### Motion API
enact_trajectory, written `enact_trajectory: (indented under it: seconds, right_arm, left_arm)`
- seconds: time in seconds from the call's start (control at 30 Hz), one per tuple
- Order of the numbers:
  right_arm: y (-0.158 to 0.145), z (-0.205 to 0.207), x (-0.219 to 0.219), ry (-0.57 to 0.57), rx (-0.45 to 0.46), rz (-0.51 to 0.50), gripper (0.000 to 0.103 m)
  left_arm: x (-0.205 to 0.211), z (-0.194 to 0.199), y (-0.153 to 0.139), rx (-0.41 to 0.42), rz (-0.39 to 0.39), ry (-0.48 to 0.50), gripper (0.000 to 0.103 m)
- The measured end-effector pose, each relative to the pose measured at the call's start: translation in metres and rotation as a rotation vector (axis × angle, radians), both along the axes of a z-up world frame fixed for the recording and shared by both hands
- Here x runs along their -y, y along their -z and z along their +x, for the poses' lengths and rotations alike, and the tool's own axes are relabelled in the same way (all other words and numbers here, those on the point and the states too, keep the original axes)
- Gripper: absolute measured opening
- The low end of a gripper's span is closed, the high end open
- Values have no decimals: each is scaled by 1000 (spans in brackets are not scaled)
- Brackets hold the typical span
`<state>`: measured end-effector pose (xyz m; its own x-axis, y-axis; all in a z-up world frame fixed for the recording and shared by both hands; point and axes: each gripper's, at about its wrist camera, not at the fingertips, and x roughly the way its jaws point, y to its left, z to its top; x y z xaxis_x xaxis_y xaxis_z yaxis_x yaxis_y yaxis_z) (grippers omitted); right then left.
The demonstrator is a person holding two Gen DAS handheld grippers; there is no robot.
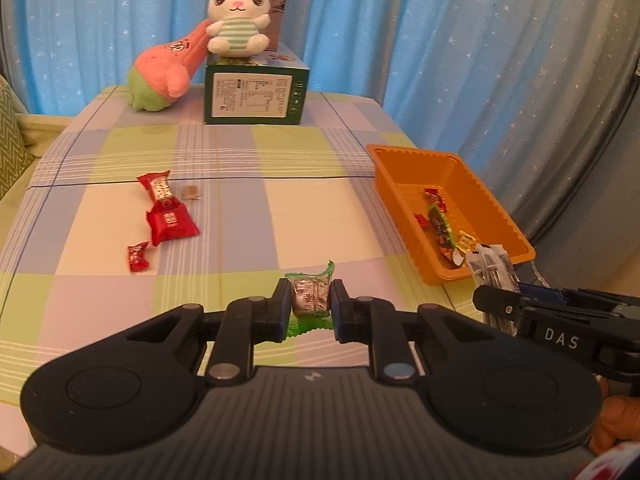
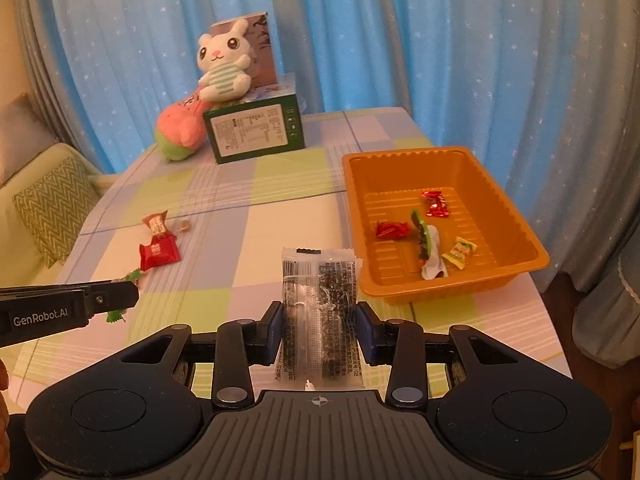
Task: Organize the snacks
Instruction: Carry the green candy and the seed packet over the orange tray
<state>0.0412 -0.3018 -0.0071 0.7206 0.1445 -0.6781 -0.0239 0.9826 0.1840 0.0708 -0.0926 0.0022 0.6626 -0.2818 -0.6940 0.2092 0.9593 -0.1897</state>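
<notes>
My left gripper is shut on a green-wrapped candy, held above the checked tablecloth. My right gripper is shut on a clear packet of dark snack, which stands upright between the pads. The orange tray lies right of centre with several wrapped sweets in it, among them a red candy and a yellow one. In the left wrist view the tray is at the right, and the right gripper's side shows below it. Red sweets lie loose on the cloth at the left.
At the table's far end a green box carries a white bunny plush, with a pink and green plush leaning beside it. Blue starred curtains hang behind. A green sofa with a patterned cushion stands to the left. A small brown sweet lies near the red ones.
</notes>
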Motion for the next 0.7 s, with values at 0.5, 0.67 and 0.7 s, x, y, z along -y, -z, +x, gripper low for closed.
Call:
enact_trajectory:
  seconds: [0.5,0.67,0.7]
  right_arm:
    - [-3,-4,51,92,4,4,39]
    - [-3,-4,66,118,4,5,39]
    - [-3,-4,69,122,4,5,39]
  left_arm:
    - [62,11,-7,8,0,110,18]
    - [79,15,-6,4,-3,141,18]
    - [83,16,-6,3,-5,148,18]
